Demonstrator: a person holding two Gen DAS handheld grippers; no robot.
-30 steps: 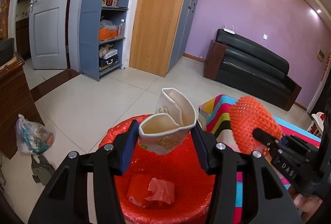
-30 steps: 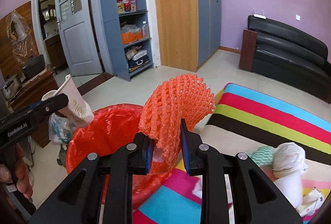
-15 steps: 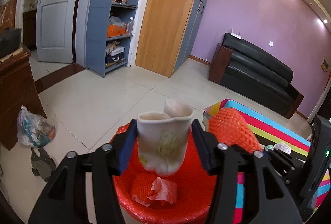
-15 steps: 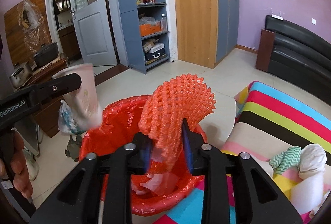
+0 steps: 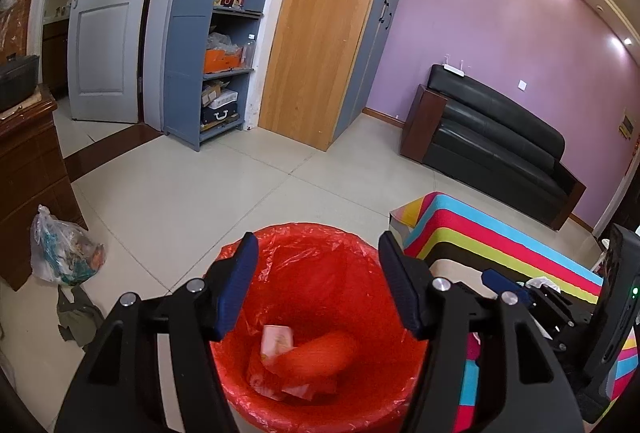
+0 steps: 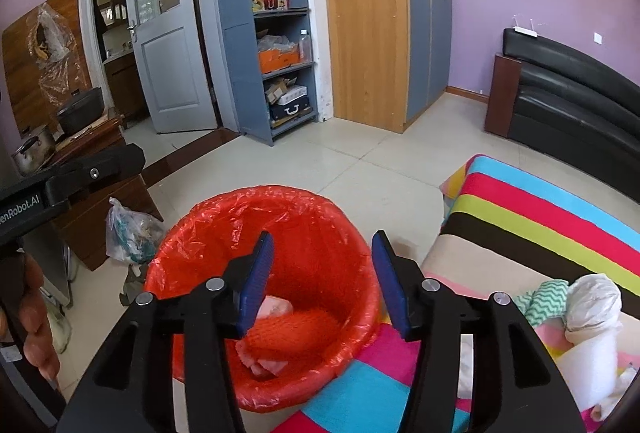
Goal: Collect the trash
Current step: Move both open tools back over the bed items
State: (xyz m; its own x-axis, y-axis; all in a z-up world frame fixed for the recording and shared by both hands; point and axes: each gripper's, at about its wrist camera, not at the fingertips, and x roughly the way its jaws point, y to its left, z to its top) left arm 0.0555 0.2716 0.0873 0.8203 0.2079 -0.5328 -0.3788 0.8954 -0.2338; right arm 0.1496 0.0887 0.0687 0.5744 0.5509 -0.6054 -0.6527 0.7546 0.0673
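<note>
We see both grippers, left [image 5: 316,285] and right [image 6: 322,281], with jaws just opened and empty above the bin [image 5: 360,245]; the net [image 6: 292,329] lies inside.

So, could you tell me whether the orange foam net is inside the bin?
Inside: the orange foam net lies at the bottom of the red-lined bin.

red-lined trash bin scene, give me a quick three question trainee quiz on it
1. True or false: the left gripper holds a paper cup.
2. Which lies inside the round bin with the red plastic liner? A) orange foam fruit net B) steel pot C) book
3. What stands against the purple wall beyond the striped multicoloured cloth?

Key: 1 false, its jaws are open and empty. 2 A. 3 a black leather sofa.
</note>
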